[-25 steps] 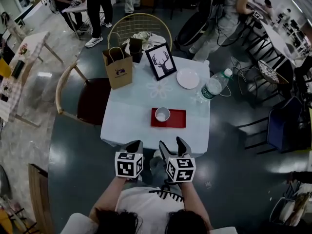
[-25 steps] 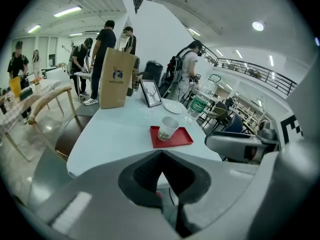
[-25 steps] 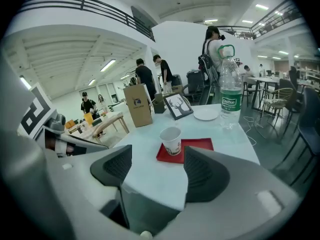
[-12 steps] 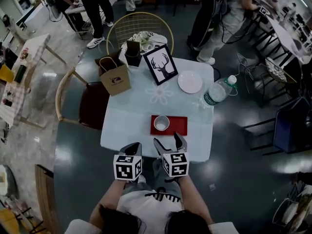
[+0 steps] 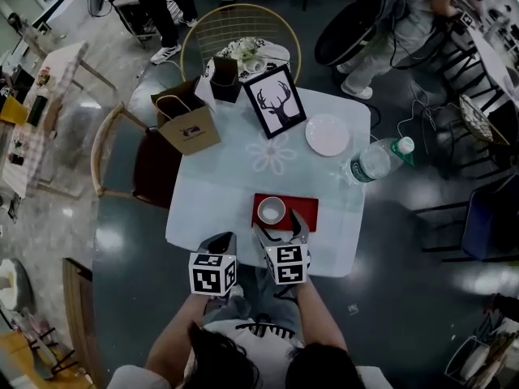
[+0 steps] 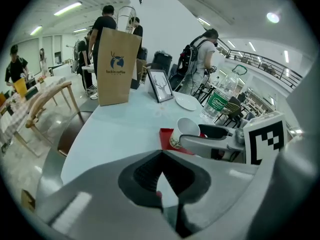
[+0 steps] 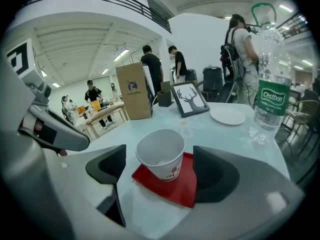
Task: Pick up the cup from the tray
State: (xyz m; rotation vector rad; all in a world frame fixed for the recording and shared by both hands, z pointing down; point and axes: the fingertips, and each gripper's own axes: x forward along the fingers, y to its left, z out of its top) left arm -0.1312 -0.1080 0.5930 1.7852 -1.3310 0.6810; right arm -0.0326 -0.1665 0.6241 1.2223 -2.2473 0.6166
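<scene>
Red tray (image 5: pixel 306 210): lies flat on the white table (image 5: pixel 223 193), close to the near edge and right of the middle; its right half is bare.
Cup (image 7: pixel 161 153): white paper, upright, mouth open, standing on the tray's left half.
Right gripper (image 5: pixel 277 222): jaws spread wide, tips at the tray's near edge; the cup stands in line with the opening, a gap shows on each side of it, and neither jaw touches it.
Left gripper (image 5: pixel 220 242): jaws pressed together with nothing between them, held at the near table edge, left of the tray and just beside the right gripper.
Room left of tray: bare tabletop runs from the tray to the left table edge, ahead of the left gripper.
Room beyond tray: bare tabletop lies between the tray and the far things.
Far side: brown paper bag (image 5: pixel 188 126) at the far left corner and framed deer picture (image 5: pixel 276 101) at the far middle, both upright; white plate (image 5: pixel 328 134) right of the picture.
Right edge: water bottle (image 5: pixel 375 162) at the table's right edge, well apart from the tray.
Surroundings: wooden chair (image 5: pixel 147 165) with a dark seat against the left edge; wire-backed chair (image 5: pixel 239 35) at the far edge; people stand beyond it.
</scene>
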